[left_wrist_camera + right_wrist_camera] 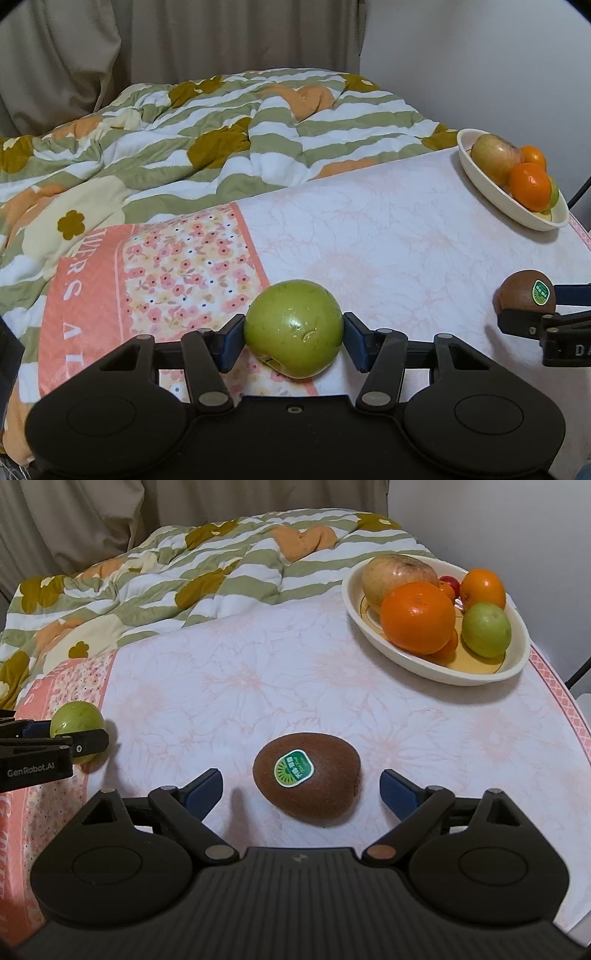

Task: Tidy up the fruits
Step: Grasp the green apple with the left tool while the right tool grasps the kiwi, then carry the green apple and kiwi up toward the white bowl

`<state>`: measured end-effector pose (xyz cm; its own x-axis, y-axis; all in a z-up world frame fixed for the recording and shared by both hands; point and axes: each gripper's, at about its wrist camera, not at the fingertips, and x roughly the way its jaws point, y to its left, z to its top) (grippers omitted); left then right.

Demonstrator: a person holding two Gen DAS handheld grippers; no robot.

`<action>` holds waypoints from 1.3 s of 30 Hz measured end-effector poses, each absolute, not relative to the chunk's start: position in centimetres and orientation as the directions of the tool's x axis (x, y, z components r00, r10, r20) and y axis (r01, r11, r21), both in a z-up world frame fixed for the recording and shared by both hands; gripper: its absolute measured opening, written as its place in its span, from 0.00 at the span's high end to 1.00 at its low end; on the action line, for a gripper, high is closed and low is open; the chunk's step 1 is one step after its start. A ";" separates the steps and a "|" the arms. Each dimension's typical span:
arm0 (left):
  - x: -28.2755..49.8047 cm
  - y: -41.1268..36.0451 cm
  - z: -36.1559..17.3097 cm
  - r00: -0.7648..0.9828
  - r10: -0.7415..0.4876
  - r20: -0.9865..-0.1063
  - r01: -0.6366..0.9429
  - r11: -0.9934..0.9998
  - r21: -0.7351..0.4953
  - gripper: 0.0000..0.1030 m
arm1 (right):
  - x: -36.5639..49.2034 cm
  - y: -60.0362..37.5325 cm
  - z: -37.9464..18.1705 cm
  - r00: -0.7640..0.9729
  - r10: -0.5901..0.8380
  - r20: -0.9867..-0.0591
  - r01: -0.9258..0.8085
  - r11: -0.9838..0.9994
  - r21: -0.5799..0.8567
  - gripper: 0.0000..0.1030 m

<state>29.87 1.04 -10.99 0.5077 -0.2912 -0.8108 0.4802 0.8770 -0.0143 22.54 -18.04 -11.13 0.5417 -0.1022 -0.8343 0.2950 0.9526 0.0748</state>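
Two handheld grippers work over a bed's pink floral sheet point(295, 686). At left, the left gripper point(293, 334) has its blue pads pressed against both sides of a green apple point(293, 328), clamping it low over the sheet. At right, the right gripper point(301, 788) sits with fingers spread wide around a stickered kiwi point(307, 773) lying on the sheet, touching neither side. Beyond, a cream bowl point(424, 661) holds oranges, a green fruit and a pale brownish fruit beside a rumpled striped quilt point(166, 587).
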 end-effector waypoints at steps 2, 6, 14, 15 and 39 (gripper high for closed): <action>29.6 1.1 -10.9 0.509 -0.290 -0.811 0.477 0.879 -0.015 0.42 | 22.8 -18.0 -11.4 0.539 -0.104 -0.836 0.296 0.953 0.073 0.02; 29.2 1.5 -10.9 0.507 -0.289 -0.812 0.470 0.882 -0.020 0.42 | 23.3 -17.8 -11.8 0.539 -0.123 -0.833 0.307 0.950 0.059 0.05; 28.3 2.3 -10.6 0.509 -0.291 -0.810 0.452 0.891 -0.036 0.42 | 23.1 -18.0 -11.9 0.541 -0.144 -0.828 0.321 0.946 0.046 0.22; 28.1 2.4 -10.4 0.513 -0.291 -0.807 0.450 0.892 -0.036 0.42 | 22.9 -18.0 -11.8 0.542 -0.145 -0.828 0.320 0.946 0.044 0.22; 22.1 -1.1 -3.3 0.619 -0.328 -0.714 0.413 0.909 -0.059 0.42 | 17.2 -22.0 -2.9 0.670 -0.109 -0.734 0.273 0.956 0.108 0.22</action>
